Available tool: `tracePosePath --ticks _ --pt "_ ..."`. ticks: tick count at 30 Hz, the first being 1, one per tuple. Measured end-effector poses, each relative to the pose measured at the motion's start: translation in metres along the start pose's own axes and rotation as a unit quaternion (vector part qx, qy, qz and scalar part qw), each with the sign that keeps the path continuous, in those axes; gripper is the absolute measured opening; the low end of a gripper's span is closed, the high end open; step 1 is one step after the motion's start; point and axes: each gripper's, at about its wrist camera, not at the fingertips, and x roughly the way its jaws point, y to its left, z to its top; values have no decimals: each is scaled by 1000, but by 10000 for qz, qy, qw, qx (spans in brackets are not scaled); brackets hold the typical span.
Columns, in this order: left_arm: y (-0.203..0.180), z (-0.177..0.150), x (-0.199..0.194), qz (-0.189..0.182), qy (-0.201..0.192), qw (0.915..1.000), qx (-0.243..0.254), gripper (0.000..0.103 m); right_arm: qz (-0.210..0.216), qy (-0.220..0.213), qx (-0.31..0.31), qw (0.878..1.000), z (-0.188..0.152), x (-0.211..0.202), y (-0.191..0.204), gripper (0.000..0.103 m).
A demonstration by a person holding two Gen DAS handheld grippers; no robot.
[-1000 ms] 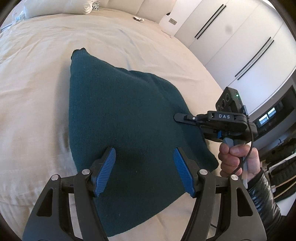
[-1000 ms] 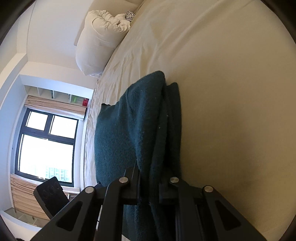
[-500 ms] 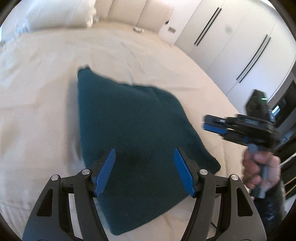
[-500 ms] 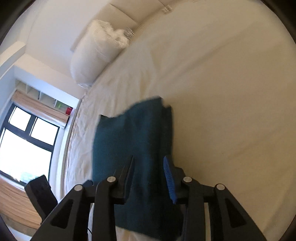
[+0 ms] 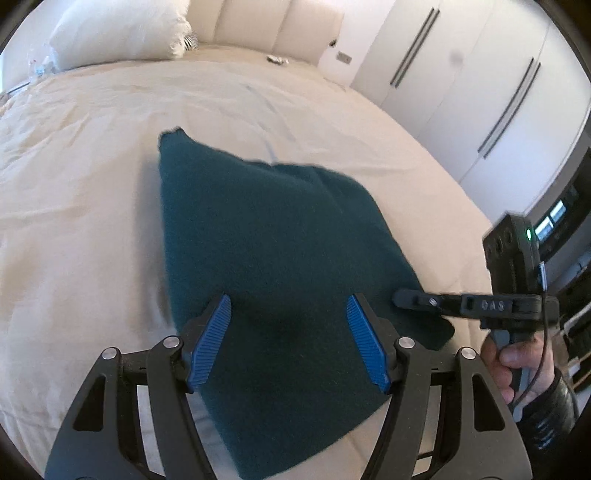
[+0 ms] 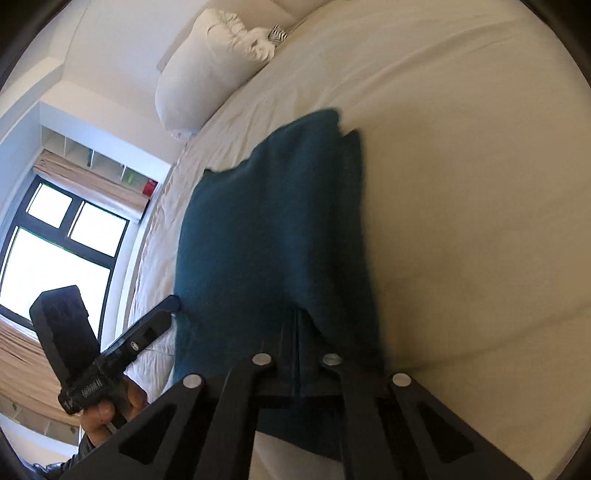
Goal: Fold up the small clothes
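Lying flat on the cream bed sheet (image 5: 92, 184), the folded teal garment (image 5: 266, 240) fills the middle of the left wrist view. The left gripper (image 5: 288, 332) hangs over its near part with blue pads spread wide, nothing between them. At the garment's right edge the right gripper (image 5: 400, 297) points in, its fingers pressed together over the near right corner. A white pillow (image 5: 122, 33) sits far left, wardrobe doors (image 5: 480, 74) at the right.

In the right wrist view, the right gripper's (image 6: 297, 332) jaws have just closed fully; whether fabric is pinched cannot be told. The garment (image 6: 273, 229) stretches away ahead, the left gripper (image 6: 162, 314) at its left edge.
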Motion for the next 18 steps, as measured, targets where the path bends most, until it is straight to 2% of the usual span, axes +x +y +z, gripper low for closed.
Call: tracePosePath --ticks 4,5,6,8,9,12,14,16,18 --pt "-1 16 0 145 -161 9997 119 64 -55 -210 36 9998 2 -23 0 3" --pt "-4 23 2 170 -187 9995 211 64 11 -309 -39 9995 4 -29 6 8" --pt "-7 30 5 233 -216 9989 346 64 100 -385 -104 9992 8 -34 14 20" --pt "-10 43 15 390 -194 9978 502 64 381 -468 -190 9980 15 -35 25 34" --pt "-10 50 22 452 -202 9974 518 64 475 -462 -224 9976 19 -32 29 37" --pt "-4 63 47 619 46 9967 517 64 557 -423 -364 9969 36 -11 40 38" --pt "3 66 63 601 245 9971 402 64 416 -282 -301 9983 49 11 34 39" --pt "6 64 75 655 275 9967 385 64 69 -227 -236 9994 53 27 22 40" --pt "4 63 79 697 217 9964 433 64 159 -218 -93 9996 56 36 9 35"
